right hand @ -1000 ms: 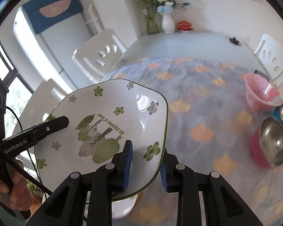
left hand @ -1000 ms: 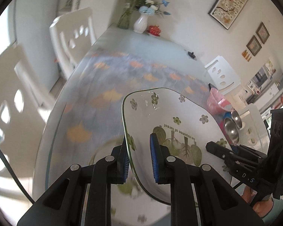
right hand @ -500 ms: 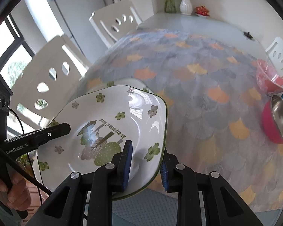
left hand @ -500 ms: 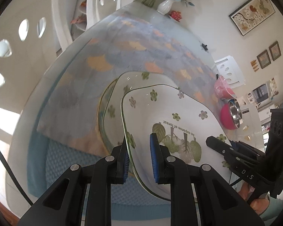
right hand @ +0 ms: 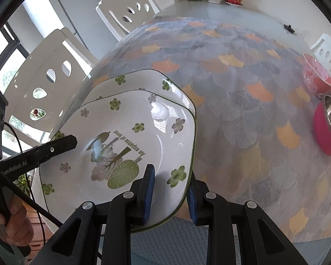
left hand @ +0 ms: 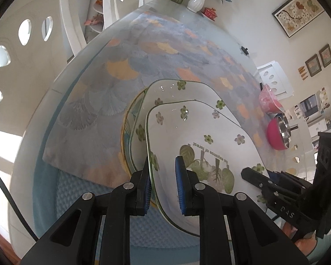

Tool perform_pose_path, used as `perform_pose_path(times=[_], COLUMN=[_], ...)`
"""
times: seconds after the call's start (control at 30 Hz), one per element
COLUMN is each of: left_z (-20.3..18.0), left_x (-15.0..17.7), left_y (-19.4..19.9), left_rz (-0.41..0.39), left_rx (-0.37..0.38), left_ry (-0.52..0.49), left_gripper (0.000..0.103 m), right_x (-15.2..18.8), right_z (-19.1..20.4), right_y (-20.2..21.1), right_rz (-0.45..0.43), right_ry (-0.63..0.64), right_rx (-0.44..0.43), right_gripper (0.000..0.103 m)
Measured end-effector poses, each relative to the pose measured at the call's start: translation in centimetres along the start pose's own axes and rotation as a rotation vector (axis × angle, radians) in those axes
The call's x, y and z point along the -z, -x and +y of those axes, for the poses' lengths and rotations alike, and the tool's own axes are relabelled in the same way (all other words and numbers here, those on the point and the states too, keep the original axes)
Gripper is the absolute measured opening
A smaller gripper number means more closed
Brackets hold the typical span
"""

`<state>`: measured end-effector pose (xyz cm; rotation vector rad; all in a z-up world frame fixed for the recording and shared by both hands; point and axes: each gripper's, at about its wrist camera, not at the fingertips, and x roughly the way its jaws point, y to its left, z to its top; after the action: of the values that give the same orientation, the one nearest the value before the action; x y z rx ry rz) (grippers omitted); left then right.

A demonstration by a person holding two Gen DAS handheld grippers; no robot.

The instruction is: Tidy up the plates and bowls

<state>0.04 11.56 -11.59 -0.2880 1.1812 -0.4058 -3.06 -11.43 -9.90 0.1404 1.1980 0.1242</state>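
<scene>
Dining-room table (right hand: pixel 242 22), covered by a leaf-patterned cloth, is carrying the work. Left gripper (left hand: pixel 162 183) and right gripper (right hand: pixel 170 190) are each clamping narrowly on opposite rims of one floral plate (right hand: pixel 130 145), holding it just above a matching plate (left hand: pixel 187 92) already lying near the table's front edge; contact between the two cannot be confirmed. A gold-rimmed plate (left hand: pixel 126 119) is showing beneath that. Stacking appears partly done. At the far right, a patterned pink bowl (right hand: pixel 315 77) and a pink steel-lined bowl (right hand: pixel 326 132) are standing apart, apparently awaiting nesting.
</scene>
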Motion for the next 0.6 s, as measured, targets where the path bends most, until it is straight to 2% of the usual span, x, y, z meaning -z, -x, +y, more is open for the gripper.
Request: perform_pose_path(times=[0.2,0.43,0.5,0.6], left_z=[0.1,0.7,0.7,1.0], left_x=[-0.9,-1.2,-1.3,-1.5], left_y=[-0.1,0.5,0.9,1.6], left_rz=[0.002,-0.016,-0.025,-0.053], left_rx=[-0.021,-0.026,-0.043,-0.110], left_ry=[-0.005,0.039,0.045,0.038], left_gripper=[0.017,0.018,0.019,0.024], right_x=[0.0,-0.2,-0.1,0.4], right_z=[0.0,0.3,0.6,1.3], right_y=[-0.7,-0.4,-0.2,0.1], right_rz=[0.020,0.006,0.008,0.006], right_ry=[-0.031,-0.036,-0.025,0.011], right_rx=[0.010,0.030,0.031,0.029], right_gripper=[0.025,0.025,0.026,0.026])
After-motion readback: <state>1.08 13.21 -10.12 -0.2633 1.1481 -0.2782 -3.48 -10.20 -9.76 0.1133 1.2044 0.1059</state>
